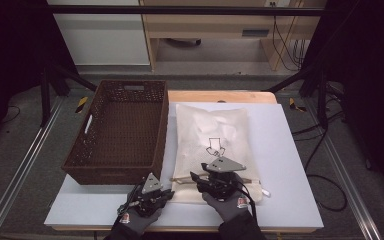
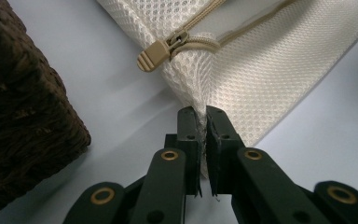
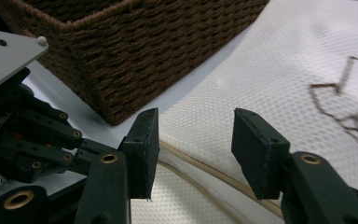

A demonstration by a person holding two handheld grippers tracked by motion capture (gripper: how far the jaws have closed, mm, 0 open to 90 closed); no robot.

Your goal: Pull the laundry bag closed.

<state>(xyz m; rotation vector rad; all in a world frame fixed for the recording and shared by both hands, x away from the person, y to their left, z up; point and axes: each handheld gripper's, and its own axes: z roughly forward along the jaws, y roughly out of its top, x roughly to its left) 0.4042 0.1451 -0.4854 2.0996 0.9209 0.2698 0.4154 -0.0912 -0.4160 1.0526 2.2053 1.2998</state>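
Note:
A white mesh bag (image 1: pixel 211 127) with a beige zipper lies flat on the white board, to the right of the basket. My left gripper (image 2: pixel 203 116) is shut on the bag's near left corner, with mesh pinched between the pads; the beige zipper pull (image 2: pixel 156 52) sits just beyond. From above, the left gripper (image 1: pixel 169 192) is at the bag's front left corner. My right gripper (image 3: pixel 196 140) stands open just above the bag (image 3: pixel 279 79) near the zipper line (image 3: pixel 200 170), nothing between its fingers. In the high view the right gripper (image 1: pixel 196 179) is over the bag's front edge.
A brown wicker basket (image 1: pixel 120 172) stands at the left of the board, its corner (image 3: pixel 121 93) close to both grippers. The white board (image 1: pixel 290 165) has bare room right of the bag. Cables and dark frame legs lie on the floor around.

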